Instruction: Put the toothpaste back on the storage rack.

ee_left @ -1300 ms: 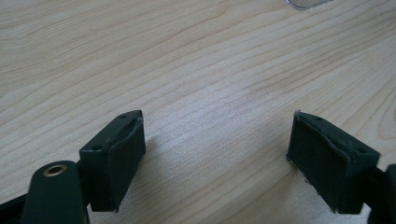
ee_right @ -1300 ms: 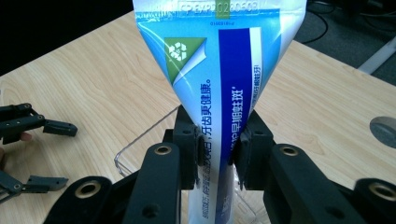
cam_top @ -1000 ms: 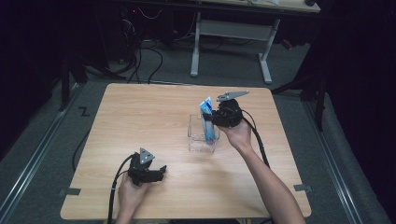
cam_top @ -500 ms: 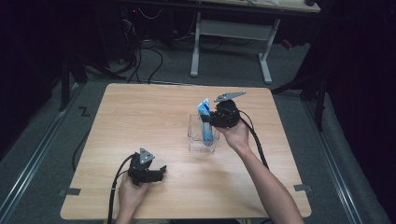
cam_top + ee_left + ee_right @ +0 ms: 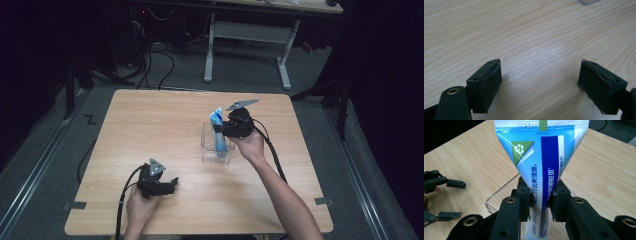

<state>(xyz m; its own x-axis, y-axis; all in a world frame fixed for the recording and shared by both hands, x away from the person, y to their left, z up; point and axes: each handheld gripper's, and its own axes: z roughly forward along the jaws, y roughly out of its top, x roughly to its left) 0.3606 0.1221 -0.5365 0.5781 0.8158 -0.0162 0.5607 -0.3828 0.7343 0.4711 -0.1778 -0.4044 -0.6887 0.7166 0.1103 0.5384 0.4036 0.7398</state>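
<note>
Blue toothpaste tube point(image 5: 541, 167), crimped end up, stands in a clear plastic box point(image 5: 216, 145) right of centre on the wooden table point(image 5: 150, 130). The right gripper point(image 5: 541, 201) is clenched on the tube's body. Lower left, the left gripper point(image 5: 539, 75) rests spread apart above bare wood, grasping nothing.

Blue and white tube point(image 5: 544, 170): embossed on flat crimped far end, "EXP 20280603", first characters unclear. Below crimp, green triangle with white recycling sign point(image 5: 520, 148). Along white strip, blue Chinese characters, roughly "牙齿更健康". On dark blue band, white Chinese characters, partly legible. Small print on right strip too fine to read. On floor left of table, dark Z-shaped mark point(image 5: 90, 119).
</note>
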